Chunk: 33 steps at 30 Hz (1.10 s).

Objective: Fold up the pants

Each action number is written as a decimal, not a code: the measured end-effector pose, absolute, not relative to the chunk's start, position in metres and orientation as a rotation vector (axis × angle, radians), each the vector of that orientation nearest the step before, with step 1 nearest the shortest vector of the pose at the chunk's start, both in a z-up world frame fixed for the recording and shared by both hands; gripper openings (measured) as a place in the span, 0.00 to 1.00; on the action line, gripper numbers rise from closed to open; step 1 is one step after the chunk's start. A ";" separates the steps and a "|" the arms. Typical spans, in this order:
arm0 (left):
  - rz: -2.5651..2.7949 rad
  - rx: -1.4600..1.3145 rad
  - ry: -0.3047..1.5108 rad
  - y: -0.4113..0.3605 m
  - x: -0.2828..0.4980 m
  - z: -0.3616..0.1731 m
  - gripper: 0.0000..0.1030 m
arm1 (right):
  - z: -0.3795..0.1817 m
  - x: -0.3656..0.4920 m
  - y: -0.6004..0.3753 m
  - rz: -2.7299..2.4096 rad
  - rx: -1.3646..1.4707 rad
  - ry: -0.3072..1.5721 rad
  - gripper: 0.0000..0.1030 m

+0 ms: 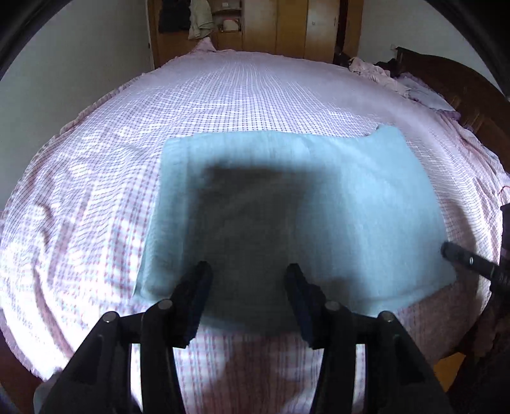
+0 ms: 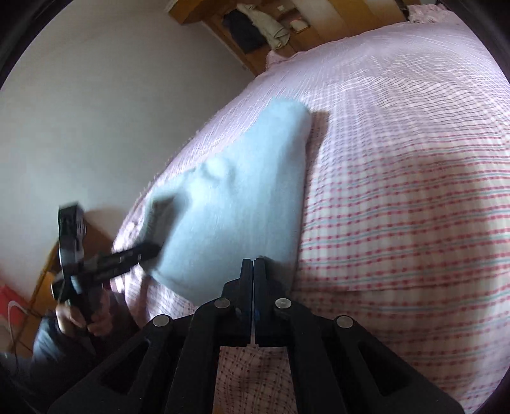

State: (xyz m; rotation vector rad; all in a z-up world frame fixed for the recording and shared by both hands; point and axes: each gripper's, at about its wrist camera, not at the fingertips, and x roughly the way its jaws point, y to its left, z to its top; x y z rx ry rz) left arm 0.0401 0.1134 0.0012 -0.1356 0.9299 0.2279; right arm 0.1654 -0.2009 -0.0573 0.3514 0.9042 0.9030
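Observation:
The light blue pants (image 1: pixel 350 197) lie folded into a flat rectangle on the pink checked bed (image 1: pixel 223 95). My left gripper (image 1: pixel 248 270) is open, its fingers spread just above the near edge of the pants, holding nothing. My right gripper (image 2: pixel 253 264) is shut, its tips at the near corner of the pants (image 2: pixel 242 197); whether cloth is pinched between them I cannot tell. The right gripper's tip shows in the left wrist view (image 1: pixel 449 250) at the pants' right edge. The left gripper shows in the right wrist view (image 2: pixel 149 250) at the pants' left side.
A wooden wardrobe (image 1: pixel 287 28) with hanging clothes stands past the far end of the bed. A wooden headboard (image 1: pixel 462 89) and crumpled pink bedding (image 1: pixel 376 73) lie at the far right. A white wall (image 2: pixel 95 95) runs along the bed's left side.

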 end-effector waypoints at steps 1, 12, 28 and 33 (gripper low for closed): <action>0.225 -0.138 0.928 0.112 0.038 0.006 0.50 | -0.055 0.168 -0.205 0.904 0.365 0.902 0.00; 0.107 -0.147 0.860 0.089 0.112 0.058 0.44 | -0.023 0.223 -0.175 1.092 0.384 0.853 0.00; 0.175 -0.254 0.944 0.114 0.157 0.011 0.09 | -0.044 0.269 -0.141 1.069 0.329 0.923 0.00; 0.137 -0.308 0.944 0.136 0.149 0.015 0.03 | -0.062 0.313 -0.173 0.922 0.546 0.955 0.00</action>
